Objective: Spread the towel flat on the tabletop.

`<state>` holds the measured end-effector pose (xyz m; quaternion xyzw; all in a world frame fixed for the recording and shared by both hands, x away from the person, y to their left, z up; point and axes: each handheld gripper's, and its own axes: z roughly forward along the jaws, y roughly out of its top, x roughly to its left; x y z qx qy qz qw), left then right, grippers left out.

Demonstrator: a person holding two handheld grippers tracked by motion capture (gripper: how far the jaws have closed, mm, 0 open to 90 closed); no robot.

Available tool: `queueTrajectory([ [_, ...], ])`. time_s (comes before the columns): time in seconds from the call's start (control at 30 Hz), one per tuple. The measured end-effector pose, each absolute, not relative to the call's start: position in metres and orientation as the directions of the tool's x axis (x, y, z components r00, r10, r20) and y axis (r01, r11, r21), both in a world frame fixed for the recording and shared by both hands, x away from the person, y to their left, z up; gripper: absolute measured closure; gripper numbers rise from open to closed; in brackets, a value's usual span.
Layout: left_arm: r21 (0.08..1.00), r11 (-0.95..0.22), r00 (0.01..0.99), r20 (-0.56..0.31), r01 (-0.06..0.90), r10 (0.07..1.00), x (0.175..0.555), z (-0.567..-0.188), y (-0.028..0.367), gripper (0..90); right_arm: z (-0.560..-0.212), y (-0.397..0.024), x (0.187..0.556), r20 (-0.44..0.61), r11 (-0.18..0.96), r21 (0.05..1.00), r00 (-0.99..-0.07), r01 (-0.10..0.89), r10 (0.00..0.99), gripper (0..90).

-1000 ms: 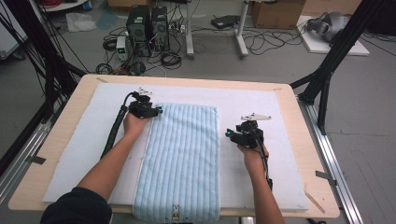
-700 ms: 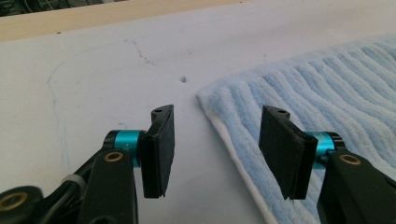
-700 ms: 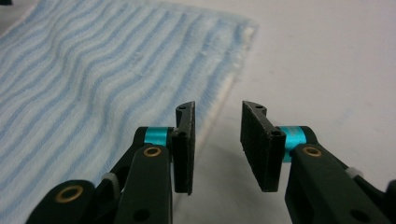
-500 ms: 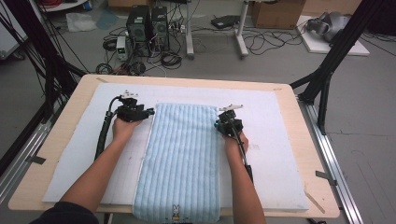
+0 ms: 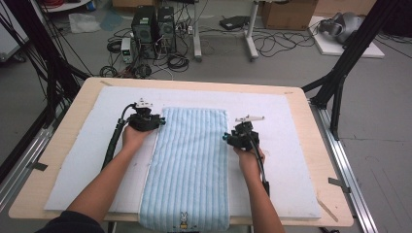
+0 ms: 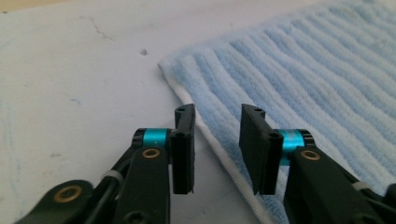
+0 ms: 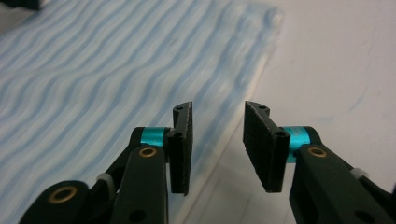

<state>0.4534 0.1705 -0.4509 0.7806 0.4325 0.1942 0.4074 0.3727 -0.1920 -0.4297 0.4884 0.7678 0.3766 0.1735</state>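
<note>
A light blue ribbed towel [image 5: 192, 165] lies flat along the middle of the white mat [image 5: 286, 160], and its near end with a small rabbit mark hangs over the table's front edge. My left gripper [image 5: 160, 121] sits at the towel's far left corner. Its jaws have just been closing and stand apart, with the towel's white hem [image 6: 219, 154] running under the gap, untouched by the pads. My right gripper [image 5: 227, 138] is at the towel's right edge [image 7: 233, 135]. Its jaws have just been opening and hold nothing.
The mat covers most of the wooden table [image 5: 73, 121]. Black frame posts [image 5: 340, 73] stand at both far sides. Computers, cables and boxes [image 5: 155, 24] sit on the floor beyond the table.
The right hand came in to the towel's right edge, then slid back toward the person along it. The left hand shifted a little off the towel's corner and stayed there.
</note>
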Motion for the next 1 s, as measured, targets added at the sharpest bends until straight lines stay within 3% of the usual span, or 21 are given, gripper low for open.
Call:
queueTrajectory([
  [0.1,0.799,-0.327,0.561,-0.016,0.504,0.827,0.452,-0.451,0.167,85.3,-0.432,-0.192,0.357,0.103,0.255,0.736,-0.477,0.626,0.873,62.9],
  [0.17,0.794,-0.353,0.566,0.013,0.495,0.824,0.451,-0.451,0.164,86.8,-0.437,-0.192,0.347,0.111,0.266,0.716,-0.482,0.645,0.869,65.0],
  [0.3,0.795,-0.324,0.539,-0.004,0.513,0.842,0.452,-0.451,0.165,88.0,-0.442,-0.187,0.336,0.064,0.333,0.702,-0.522,0.629,0.851,85.1],
  [0.53,0.794,-0.268,0.488,-0.042,0.546,0.872,0.453,-0.451,0.164,84.6,-0.442,-0.193,0.342,0.027,0.337,0.703,-0.497,0.627,0.867,86.8],
  [0.57,0.798,-0.248,0.471,-0.05,0.549,0.881,0.453,-0.451,0.166,79.7,-0.442,-0.194,0.342,0.039,0.328,0.705,-0.497,0.629,0.867,77.5],
  [0.67,0.806,-0.233,0.464,-0.059,0.544,0.884,0.453,-0.449,0.174,65.2,-0.439,-0.2,0.34,0.074,0.298,0.73,-0.504,0.615,0.86,63.1],
  [0.8,0.819,-0.214,0.504,-0.103,0.532,0.858,0.448,-0.438,0.186,58.3,-0.432,-0.215,0.334,0.086,0.264,0.758,-0.492,0.596,0.866,56.0],
  [0.9,0.867,-0.168,0.54,-0.131,0.469,0.832,0.434,-0.431,0.196,55.6,-0.428,-0.225,0.33,0.073,0.256,0.778,-0.487,0.574,0.87,45.0],
  [1.0,0.897,-0.117,0.563,-0.161,0.425,0.81,0.42,-0.426,0.207,42.9,-0.424,-0.236,0.328,0.065,0.244,0.8,-0.484,0.548,0.873,31.4],
])
